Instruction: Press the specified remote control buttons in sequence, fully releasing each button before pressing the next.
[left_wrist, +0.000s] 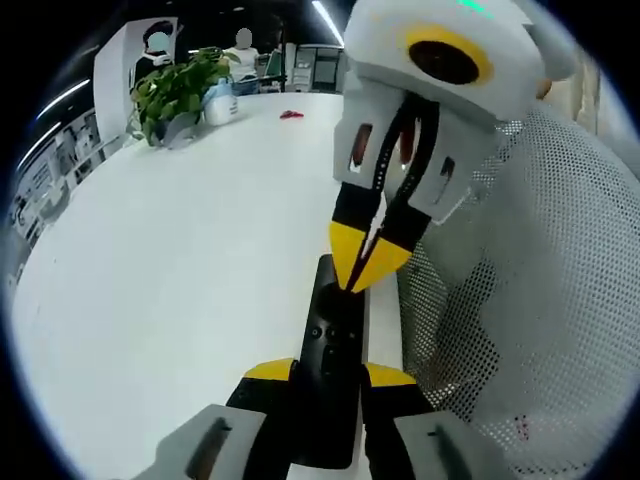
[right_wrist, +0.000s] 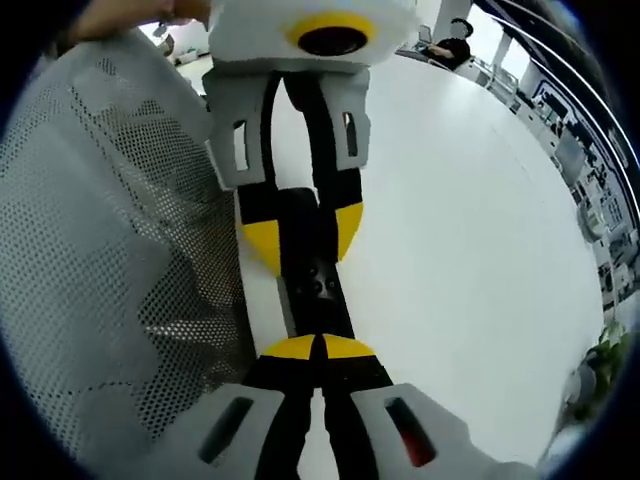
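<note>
A big white bench (left_wrist: 150, 260) runs under everything, and a grey mesh chair back (left_wrist: 540, 300) stands right beside its edge. The left gripper (left_wrist: 330, 375) has its jaws shut tight around the near end of the long black remote control (left_wrist: 335, 330), which lies at the bench edge, and the right gripper (left_wrist: 368, 262) comes down from above with its yellow tips pinched together (they touch the top of the remote). Far back sit a green plant (left_wrist: 180, 90) and a small red thing (left_wrist: 291, 115).
</note>
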